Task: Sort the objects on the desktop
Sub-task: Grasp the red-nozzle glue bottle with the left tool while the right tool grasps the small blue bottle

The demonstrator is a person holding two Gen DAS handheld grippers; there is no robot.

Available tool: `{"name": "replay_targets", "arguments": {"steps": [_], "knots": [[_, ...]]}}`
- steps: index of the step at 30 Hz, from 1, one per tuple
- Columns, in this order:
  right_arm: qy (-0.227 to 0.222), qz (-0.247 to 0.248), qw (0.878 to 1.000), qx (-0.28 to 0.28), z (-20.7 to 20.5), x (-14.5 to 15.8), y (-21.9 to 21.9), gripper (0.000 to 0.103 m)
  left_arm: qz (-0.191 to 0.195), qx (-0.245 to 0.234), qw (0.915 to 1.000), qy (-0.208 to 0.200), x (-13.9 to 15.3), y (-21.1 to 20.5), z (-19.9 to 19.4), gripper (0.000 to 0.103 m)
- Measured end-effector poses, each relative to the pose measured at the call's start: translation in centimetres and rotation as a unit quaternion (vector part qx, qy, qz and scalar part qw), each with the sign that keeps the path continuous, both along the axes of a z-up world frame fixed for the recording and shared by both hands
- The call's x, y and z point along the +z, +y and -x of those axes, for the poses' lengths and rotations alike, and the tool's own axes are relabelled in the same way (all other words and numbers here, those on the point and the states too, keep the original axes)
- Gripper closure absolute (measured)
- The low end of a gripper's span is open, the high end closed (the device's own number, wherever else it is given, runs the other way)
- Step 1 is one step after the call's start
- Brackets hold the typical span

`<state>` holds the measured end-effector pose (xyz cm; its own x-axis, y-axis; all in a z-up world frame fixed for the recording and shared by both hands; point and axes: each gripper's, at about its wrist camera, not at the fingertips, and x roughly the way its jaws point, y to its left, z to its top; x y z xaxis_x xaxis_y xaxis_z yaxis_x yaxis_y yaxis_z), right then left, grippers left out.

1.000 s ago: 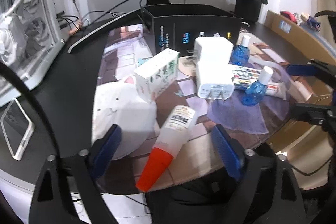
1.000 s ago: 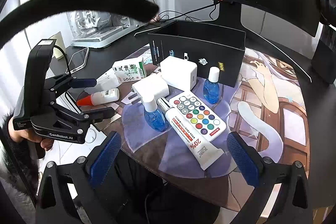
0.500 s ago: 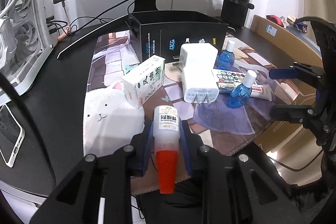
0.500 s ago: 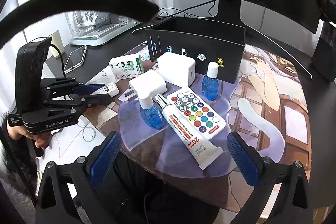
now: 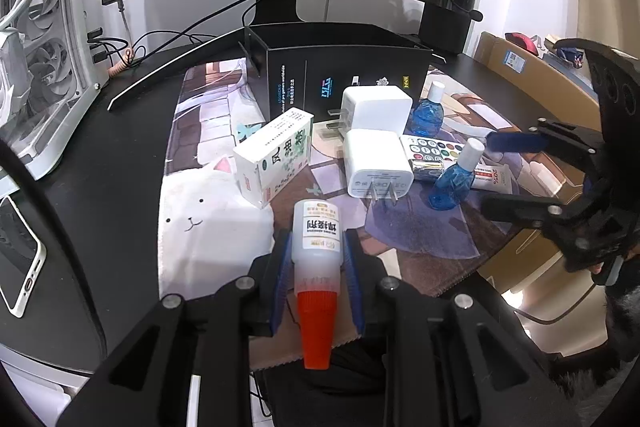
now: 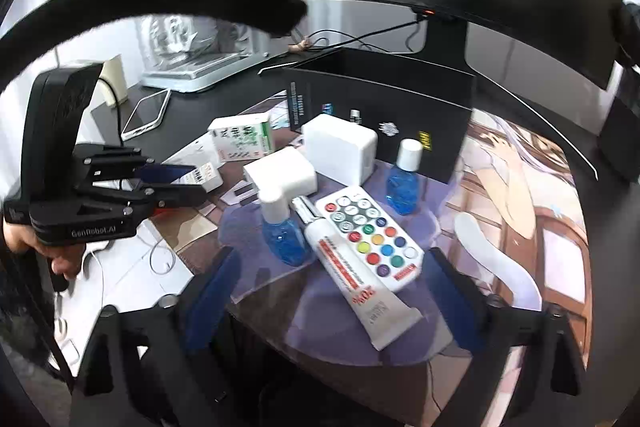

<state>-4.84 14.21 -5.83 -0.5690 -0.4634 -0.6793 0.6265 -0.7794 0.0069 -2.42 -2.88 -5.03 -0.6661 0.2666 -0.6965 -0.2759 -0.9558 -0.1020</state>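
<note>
While left gripper (image 5: 318, 279) clamps glue bottle (image 5: 317, 247), orange cap toward camera, right gripper (image 6: 332, 291) hangs wide open, unloaded, above ointment tube (image 6: 356, 277) and remote (image 6: 370, 237).

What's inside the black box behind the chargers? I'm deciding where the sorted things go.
The black box is open-topped, but its front wall hides the interior in both views, so its contents cannot be seen.
</note>
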Motion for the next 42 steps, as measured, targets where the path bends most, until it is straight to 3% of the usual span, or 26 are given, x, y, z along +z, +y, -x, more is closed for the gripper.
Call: {"name": "replay_targets", "arguments": {"steps": [3,10,12,19,27,33,42], "knots": [[-0.006,-0.009,1.0,0.022,0.3,-0.5,-0.9,0.032,0.0,0.0,1.0,-0.002,-0.1,-0.1,0.1,0.08],[0.001,-0.02,0.999,0.037,0.6,-1.0,-2.0,0.032,-0.002,0.001,1.0,-0.004,-0.1,-0.4,0.1,0.08],[0.006,-0.023,0.999,0.041,0.7,-1.1,-2.3,0.037,-0.003,0.001,1.0,-0.004,-0.1,-0.5,0.1,0.08],[0.022,-0.042,0.997,0.055,0.4,-1.6,-3.3,0.043,-0.002,0.0,1.0,-0.005,-0.1,-0.5,0.1,0.08],[0.047,-0.043,0.995,0.072,0.1,-1.6,-3.1,0.066,-0.002,0.0,1.0,-0.005,-0.1,-0.5,0.1,0.08],[0.044,-0.019,0.996,0.073,0.6,-1.3,-2.3,0.068,-0.001,0.0,1.0,-0.004,-0.1,-0.5,0.1,0.08],[0.06,-0.041,0.995,0.064,-0.1,-0.9,-2.1,0.068,-0.001,-0.001,1.0,-0.004,-0.1,-0.5,0.1,0.08]]}}
